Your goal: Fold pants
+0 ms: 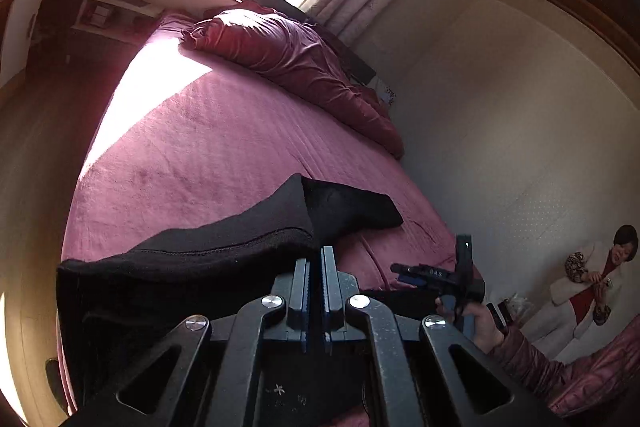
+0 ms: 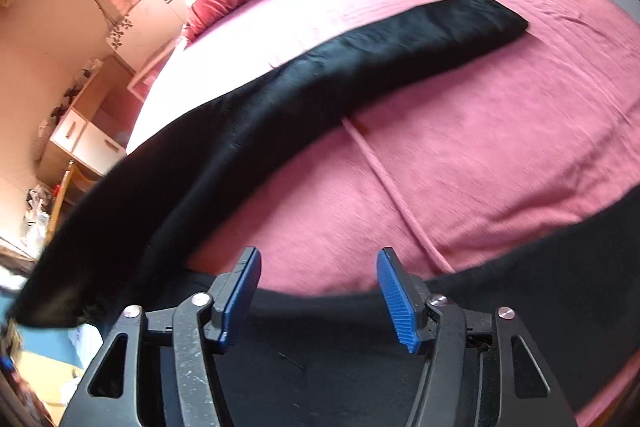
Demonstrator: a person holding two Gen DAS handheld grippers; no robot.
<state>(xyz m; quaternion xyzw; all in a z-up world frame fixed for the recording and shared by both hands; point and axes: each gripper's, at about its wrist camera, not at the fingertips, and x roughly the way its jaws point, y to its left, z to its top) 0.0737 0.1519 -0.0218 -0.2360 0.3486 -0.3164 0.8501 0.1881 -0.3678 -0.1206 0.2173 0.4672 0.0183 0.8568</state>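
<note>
Black pants (image 2: 320, 99) lie spread on a pink bed sheet (image 2: 500, 131). One leg stretches away to the upper right; the waist part runs under my right gripper along the near edge. My left gripper (image 1: 318, 255) is shut on the edge of the black pants (image 1: 224, 251) and holds that part lifted off the bed. My right gripper (image 2: 318, 279) is open, blue pads apart, just above the pants' near edge, holding nothing. It also shows in the left wrist view (image 1: 436, 277), held by a hand.
A red duvet (image 1: 288, 63) is bunched at the head of the bed. A wall (image 1: 500, 131) runs along the bed's right side. A person (image 1: 588, 287) stands at the far right. Cabinets (image 2: 80, 135) stand left of the bed.
</note>
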